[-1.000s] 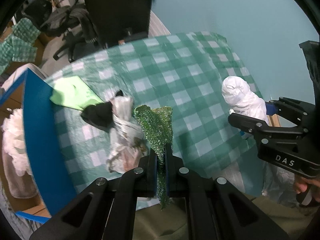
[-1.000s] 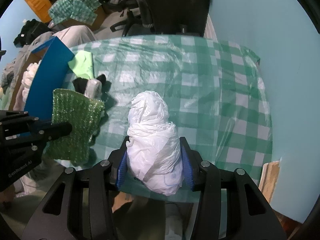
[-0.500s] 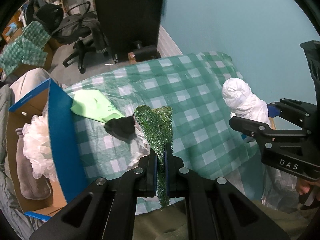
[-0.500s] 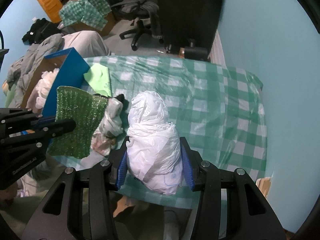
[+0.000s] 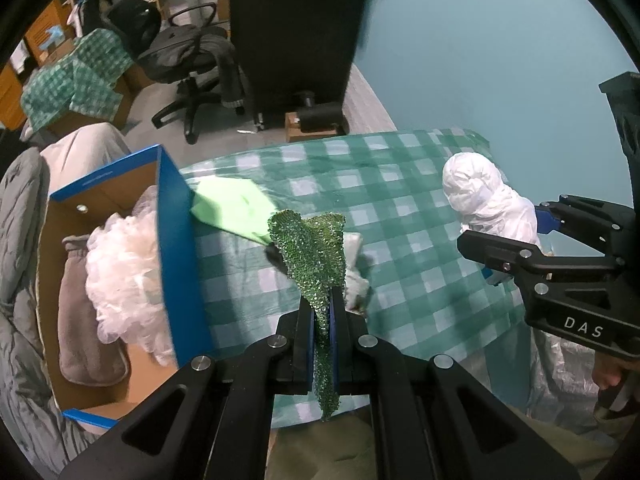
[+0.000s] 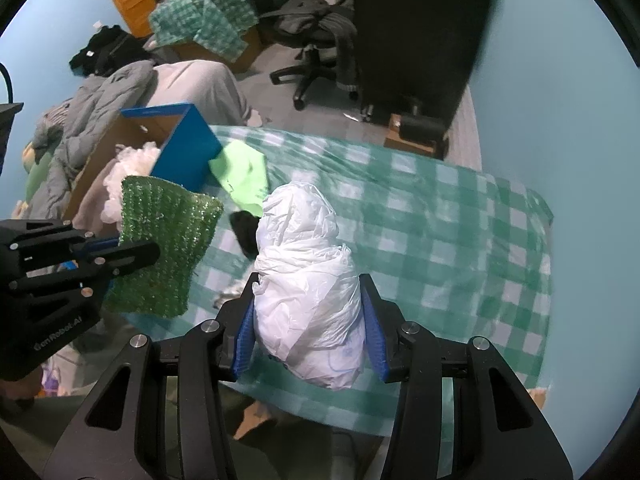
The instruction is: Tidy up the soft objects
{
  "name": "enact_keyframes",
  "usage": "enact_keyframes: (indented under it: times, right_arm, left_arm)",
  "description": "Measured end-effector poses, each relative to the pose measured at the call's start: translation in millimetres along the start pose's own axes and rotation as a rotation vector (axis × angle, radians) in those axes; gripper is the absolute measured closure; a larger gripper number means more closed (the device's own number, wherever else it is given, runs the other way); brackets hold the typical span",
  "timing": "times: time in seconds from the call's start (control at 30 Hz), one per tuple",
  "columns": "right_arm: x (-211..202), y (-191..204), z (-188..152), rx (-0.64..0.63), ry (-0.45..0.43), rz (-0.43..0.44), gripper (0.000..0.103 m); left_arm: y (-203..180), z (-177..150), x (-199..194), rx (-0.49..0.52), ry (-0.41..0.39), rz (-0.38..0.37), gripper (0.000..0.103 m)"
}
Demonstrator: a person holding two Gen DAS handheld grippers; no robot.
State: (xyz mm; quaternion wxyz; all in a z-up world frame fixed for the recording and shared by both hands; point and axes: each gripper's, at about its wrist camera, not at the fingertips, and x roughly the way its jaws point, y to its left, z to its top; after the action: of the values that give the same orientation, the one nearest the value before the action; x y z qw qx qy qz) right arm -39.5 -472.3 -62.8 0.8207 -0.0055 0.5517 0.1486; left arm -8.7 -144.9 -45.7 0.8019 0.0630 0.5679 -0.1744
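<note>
Left wrist view shows my left gripper (image 5: 321,330) pinching the green scrubber (image 5: 316,256) and my right gripper (image 6: 310,332) squeezing the white bag (image 6: 308,280), both above the table (image 5: 420,216), I think for carrying to the blue box (image 5: 176,240).

The green scrubber (image 5: 314,256) hides most of a dark cloth (image 6: 246,228).

Dim, cool indoor light, soft shadows, no strong glare, heavy fisheye bending with black vignette at all corners, motion blur smearing the checked tablecloth (image 6: 460,216) at right-wrist view's centre right, black cabinet (image 5: 296,20) edges blurred, foreground sharp.
</note>
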Motion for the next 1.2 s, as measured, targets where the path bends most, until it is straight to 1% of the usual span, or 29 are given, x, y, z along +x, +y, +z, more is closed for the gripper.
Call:
enact_keyframes:
  times: [0.47,0.8,1.2]
  right_arm:
    - [10,52,30,-0.085,-0.004,0.044,0.057]
    - [22,87,48,-0.14,0.003,0.08,0.057]
    - [39,132,67,-0.207,0.019,0.138,0.057]
  left_arm:
    - [53,-10,-15,-0.085,-0.013,0.024,0.097]
    - [82,-16,-24,-0.126,-0.019,0.041,0.097]
    - [124,-30,-29,-0.208,-0.01,0.076,0.097]
